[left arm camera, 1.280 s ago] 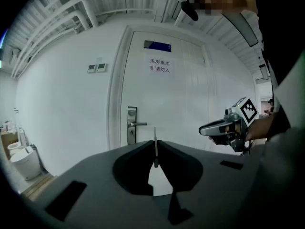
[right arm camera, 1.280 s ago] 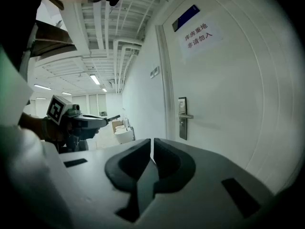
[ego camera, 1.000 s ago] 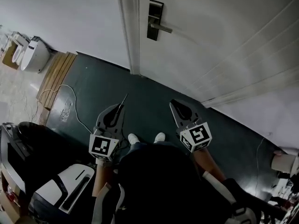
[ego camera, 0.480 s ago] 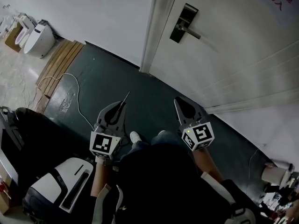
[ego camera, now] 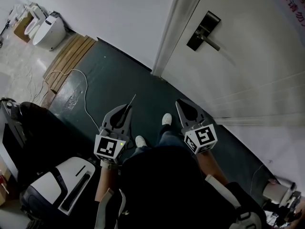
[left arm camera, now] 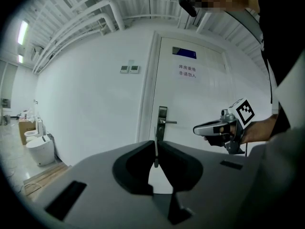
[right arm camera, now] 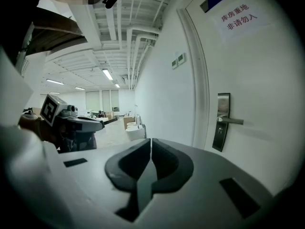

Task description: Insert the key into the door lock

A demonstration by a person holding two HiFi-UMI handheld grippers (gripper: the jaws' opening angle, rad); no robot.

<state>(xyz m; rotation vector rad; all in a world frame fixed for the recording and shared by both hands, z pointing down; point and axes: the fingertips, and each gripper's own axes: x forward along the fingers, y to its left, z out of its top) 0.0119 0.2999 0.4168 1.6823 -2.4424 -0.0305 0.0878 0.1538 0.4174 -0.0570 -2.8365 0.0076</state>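
Note:
The dark metal door lock (ego camera: pixel 204 30) with its lever handle sits on the white door (ego camera: pixel 248 56), well ahead of both grippers. My left gripper (ego camera: pixel 126 109) is shut on a thin key (ego camera: pixel 131 100) that sticks out forward past its jaws. In the left gripper view the key (left arm camera: pixel 155 151) stands on edge between the shut jaws, with the door lock (left arm camera: pixel 162 124) straight beyond it and still far off. My right gripper (ego camera: pixel 181 104) is shut with nothing in it. The right gripper view shows the door lock (right arm camera: pixel 221 122) to the right of its jaws.
White toilets (ego camera: pixel 47 28) and a stack of wooden boards (ego camera: pixel 71 61) lie along the wall at the left. A white cable (ego camera: pixel 76 87) runs over the dark floor. A black and white machine (ego camera: pixel 57 190) stands at my lower left. A sign (left arm camera: pixel 188 71) hangs on the door.
The view has swung left, so the door lock now shows further right in the head view. My feet have stepped forward. Both grippers keep their pose, the key still held.

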